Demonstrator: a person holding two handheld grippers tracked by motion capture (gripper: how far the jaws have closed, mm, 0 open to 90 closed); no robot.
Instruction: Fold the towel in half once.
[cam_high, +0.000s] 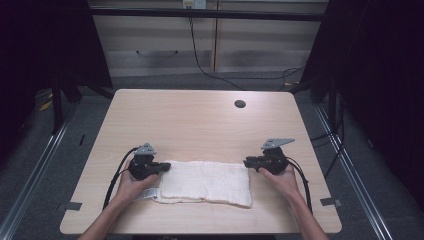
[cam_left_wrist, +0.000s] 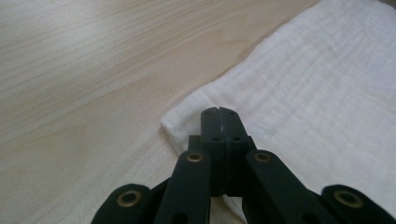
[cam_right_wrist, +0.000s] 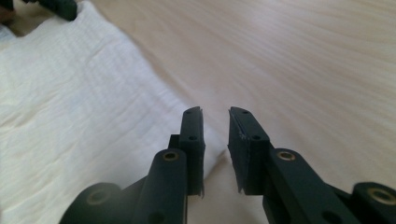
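Lying flat near the front edge of the desk (cam_high: 200, 120), the folded white towel (cam_high: 205, 182) looks light, soft and limp, with a crinkled weave that should give the pads good purchase but will sag and unfold if lifted by one point alone. At its left end, the left gripper (cam_left_wrist: 220, 112) has its jaws fully together at a far corner of the cloth; whether a layer is pinched between them cannot be told, since the fabric lies right under the tips. At the right end, the right gripper (cam_right_wrist: 215, 114) stands part open with nothing between its pads, its jaws poised just over the towel's far right corner where cloth meets bare wood. Corners look the best places to take hold, one in each gripper, so the cloth stays spread. Farther back a round cable hole (cam_high: 240, 104) sits in the desk.
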